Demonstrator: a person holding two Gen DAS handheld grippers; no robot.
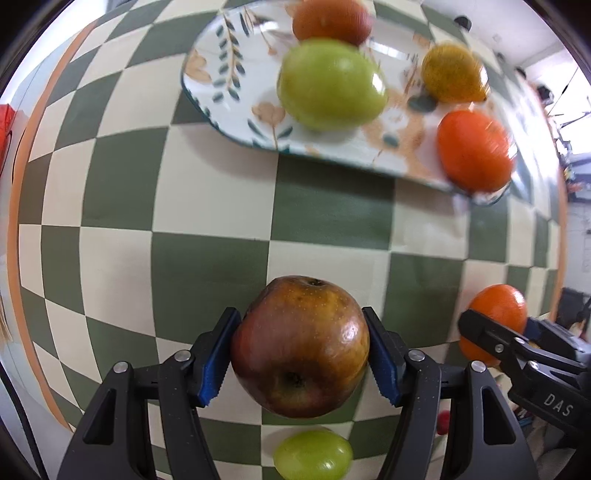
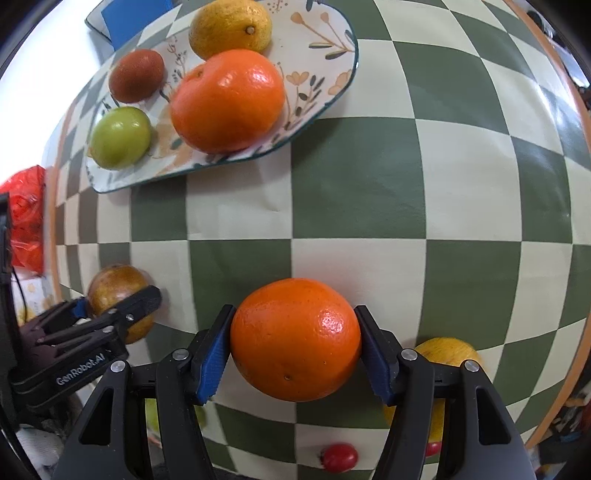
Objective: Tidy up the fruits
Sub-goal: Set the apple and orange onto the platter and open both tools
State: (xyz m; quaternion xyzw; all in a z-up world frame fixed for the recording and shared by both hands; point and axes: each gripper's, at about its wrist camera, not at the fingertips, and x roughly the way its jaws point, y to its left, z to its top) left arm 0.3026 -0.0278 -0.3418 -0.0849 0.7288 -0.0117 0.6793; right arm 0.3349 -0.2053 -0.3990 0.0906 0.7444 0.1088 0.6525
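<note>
Clamped across its widest girth between the pads of the left gripper [image 1: 301,354], the brown-red apple [image 1: 300,347] hangs above the checkered cloth [image 1: 210,266]. Right gripper [image 2: 295,350] pinches an orange [image 2: 295,339] likewise. Both fruits look firm, smooth, moderately heavy and bruisable; a mid-girth hold with modest force toward the floral plate [image 1: 229,122] appears advisable.

A green-and-cream checkered tablecloth [image 2: 369,192] with an orange border covers the table; a red plastic bag [image 2: 26,218] lies beyond its left edge. A blue object [image 2: 136,18] sits past the far edge.

Surface: green-cream checked tablecloth [image 2: 369,192] | 11 o'clock: floral plate [image 2: 325,55] | 6 o'clock: small red fruit [image 2: 339,458] | 5 o'clock: yellow fruit [image 2: 448,354]
</note>
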